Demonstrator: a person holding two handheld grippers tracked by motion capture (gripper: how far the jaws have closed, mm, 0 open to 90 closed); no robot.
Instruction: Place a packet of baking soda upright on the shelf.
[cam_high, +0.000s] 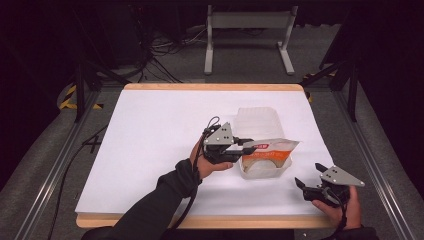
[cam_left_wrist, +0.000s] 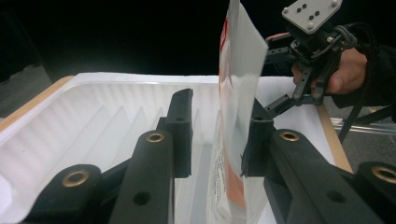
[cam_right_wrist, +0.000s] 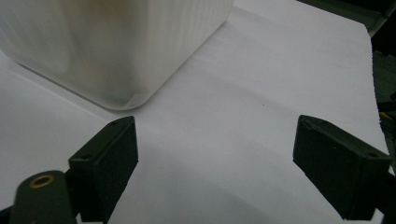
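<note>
Your left gripper (cam_high: 248, 146) sits over the white plastic container (cam_high: 261, 167), which rests on the white table (cam_high: 160, 135) right of centre, toward the near edge. In the left gripper view, the printed pouch (cam_left_wrist: 236, 93) stands upright on its edge between the two black jaws: it lies against the right-hand jaw, while a clear gap separates it from the left-hand one. So the jaws stand apart around the pouch, not clamped on it. From above, the pouch (cam_high: 270, 146) stretches across the top of the container, its white and orange-red print facing up, and its lower part reaches down into the ribbed inside of the container (cam_left_wrist: 93, 121).

A clear lid or second tray (cam_high: 256, 122) lies on the table just behind the container, toward the far edge.

Your right gripper (cam_high: 310, 176) waits near the near right corner of the table, well apart from the pouch and a little to the right of the container. Its jaws are spread wide with nothing between them, bare table showing in the gap, and a rounded corner of the container (cam_right_wrist: 116, 51) shows ahead of them.
</note>
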